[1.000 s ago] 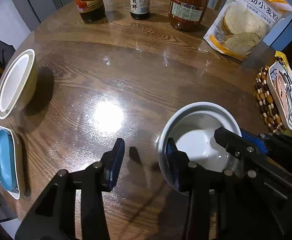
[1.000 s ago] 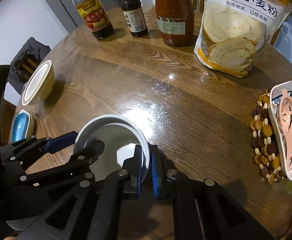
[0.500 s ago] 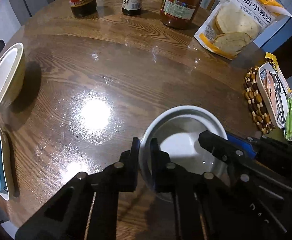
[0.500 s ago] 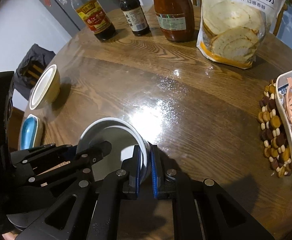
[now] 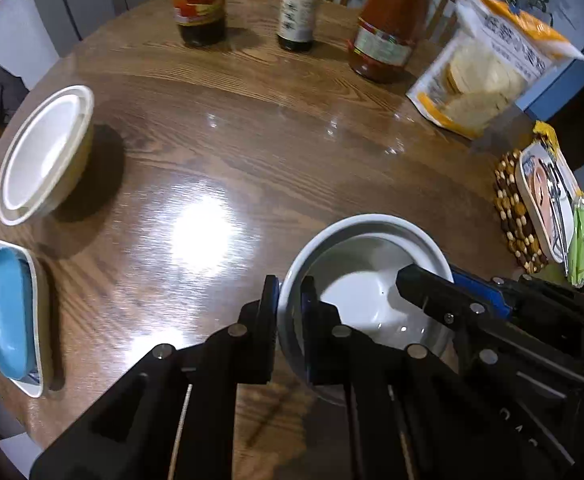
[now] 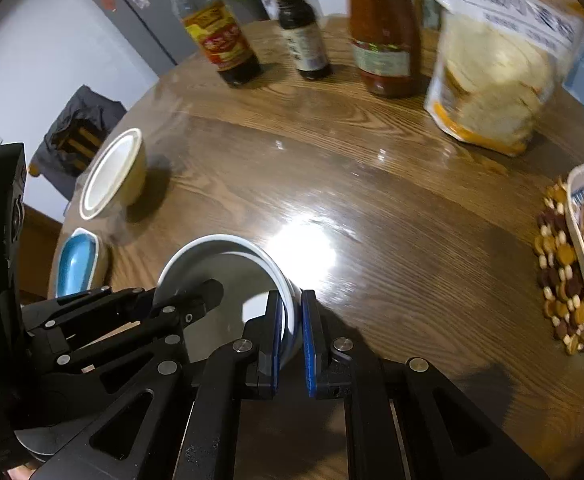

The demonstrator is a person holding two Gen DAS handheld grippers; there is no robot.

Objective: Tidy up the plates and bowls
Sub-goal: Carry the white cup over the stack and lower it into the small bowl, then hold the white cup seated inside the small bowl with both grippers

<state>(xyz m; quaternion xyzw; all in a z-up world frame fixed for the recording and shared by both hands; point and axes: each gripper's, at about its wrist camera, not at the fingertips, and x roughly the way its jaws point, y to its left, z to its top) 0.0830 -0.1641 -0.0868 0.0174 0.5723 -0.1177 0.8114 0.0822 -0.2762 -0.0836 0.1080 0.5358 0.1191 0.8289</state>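
A white bowl (image 5: 366, 276) is held at the near side of the round wooden table (image 5: 259, 128). My left gripper (image 5: 289, 312) is shut on its left rim. My right gripper (image 6: 290, 328) is shut on its right rim; the bowl also shows in the right wrist view (image 6: 227, 268). A cream bowl with a white inside (image 5: 43, 152) stands at the table's left edge, also in the right wrist view (image 6: 111, 172). A small blue dish (image 5: 9, 312) sits nearer on the left, also in the right wrist view (image 6: 76, 264).
At the far edge stand a vinegar bottle (image 5: 197, 4), a small dark bottle (image 5: 298, 8), a red sauce jar (image 5: 388, 32) and a flour bag (image 5: 488, 68). A beaded trivet (image 5: 514, 212) with a tray of utensils (image 5: 548, 204) lies at the right.
My left gripper has closed on the white bowl's left rim. Both grippers have risen and pulled back a little, so the cream bowl and blue dish show more.
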